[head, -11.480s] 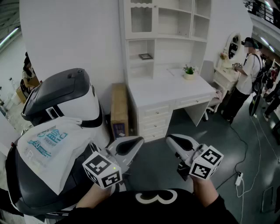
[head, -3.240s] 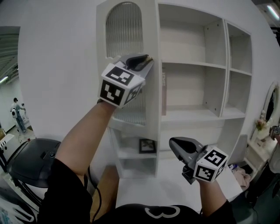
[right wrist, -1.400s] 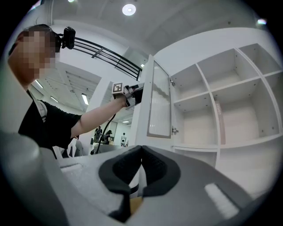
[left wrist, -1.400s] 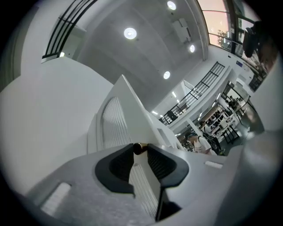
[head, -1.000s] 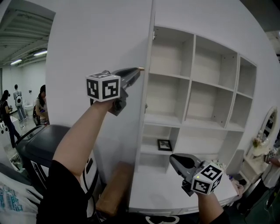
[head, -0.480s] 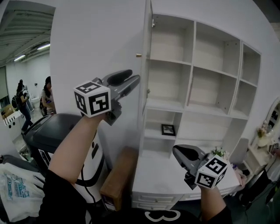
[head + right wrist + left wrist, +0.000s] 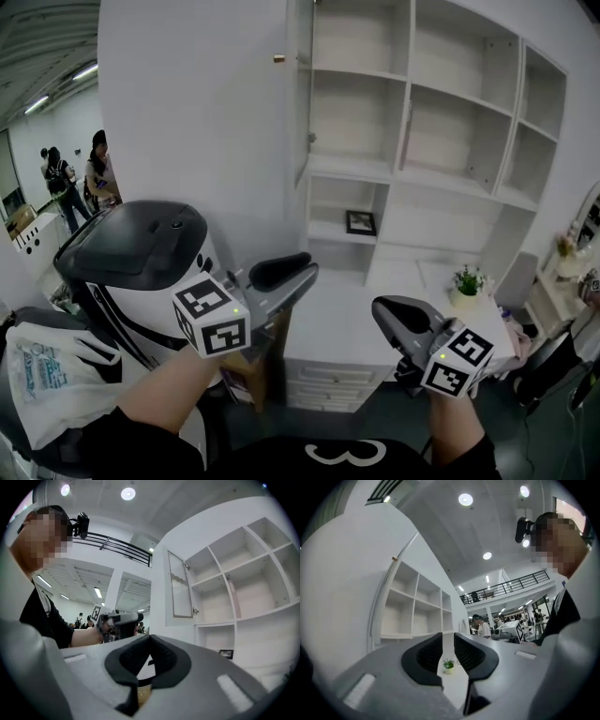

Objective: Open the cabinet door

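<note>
Head view: left gripper (image 7: 298, 277) at 7 o'clock, right gripper (image 7: 382, 309) at 5 o'clock, both low over the white table (image 7: 328, 328) and well apart from the cabinet (image 7: 450, 112). Cabinet door (image 7: 301, 94) at 12 o'clock, swung open and seen nearly edge-on, its small knob (image 7: 278, 58) toward the wall side. Open shelves to its right, a picture frame (image 7: 360, 222) on a low shelf near centre. Potted plant (image 7: 466, 280) on the table at 3 o'clock. Grey-and-black machine (image 7: 141, 253) at 9 o'clock, plastic bag (image 7: 47, 375) at 8 o'clock, two people (image 7: 80, 173) far off at 10 o'clock.

Left gripper view: jaws apart by a narrow gap, just been closing, nothing between them; only the distant potted plant (image 7: 448, 665) visible through the gap. Cabinet door (image 7: 389, 591) at 10 o'clock, edge-on, clear of the jaws.

Right gripper view: jaws closed tip to tip, empty. Cabinet door (image 7: 180, 588) at 1 o'clock, standing open away from the shelves. Left gripper (image 7: 134, 618) just left of centre, at the end of a bare forearm. Picture frame (image 7: 226, 653) at 4 o'clock.
</note>
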Demonstrator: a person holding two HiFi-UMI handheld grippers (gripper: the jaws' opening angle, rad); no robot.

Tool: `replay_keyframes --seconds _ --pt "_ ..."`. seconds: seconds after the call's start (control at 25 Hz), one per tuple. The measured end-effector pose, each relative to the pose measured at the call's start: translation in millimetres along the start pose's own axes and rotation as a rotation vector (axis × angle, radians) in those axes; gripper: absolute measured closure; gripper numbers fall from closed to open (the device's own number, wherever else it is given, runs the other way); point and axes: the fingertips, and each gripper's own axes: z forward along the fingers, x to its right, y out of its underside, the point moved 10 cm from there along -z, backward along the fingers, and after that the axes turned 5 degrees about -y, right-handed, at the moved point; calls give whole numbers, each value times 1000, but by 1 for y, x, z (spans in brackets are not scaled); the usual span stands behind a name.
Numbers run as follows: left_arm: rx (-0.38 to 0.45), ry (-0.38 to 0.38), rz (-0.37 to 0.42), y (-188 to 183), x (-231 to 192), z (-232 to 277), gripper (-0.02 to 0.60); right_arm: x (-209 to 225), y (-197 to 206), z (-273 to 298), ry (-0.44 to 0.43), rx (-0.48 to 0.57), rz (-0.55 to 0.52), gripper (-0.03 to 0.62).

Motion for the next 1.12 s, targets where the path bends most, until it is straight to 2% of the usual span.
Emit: replay_keyframes --seconds 0.08,0.28,0.48,0.64,0.84,1.0,1.12 --pt "-27 -14 -64 28 23 -5 526 -5 8 -12 -5 17 32 592" --pt "-119 -62 -144 78 83 -6 548 -20 31 -40 4 26 76 592" --pt "-131 -70 -185 108 124 -9 563 -33 59 -67 22 12 141 592" --pt "-108 -101 -169 116 143 -19 571 -47 76 -85 45 1 149 592" --pt "-133 -156 -60 120 159 -30 572 -64 90 -94 62 7 154 592" --pt "-123 -138 -108 123 163 -40 572 -78 98 -93 79 -8 136 592" --pt "-124 -154 -118 123 162 -49 572 -83 102 -91 77 -15 129 592"
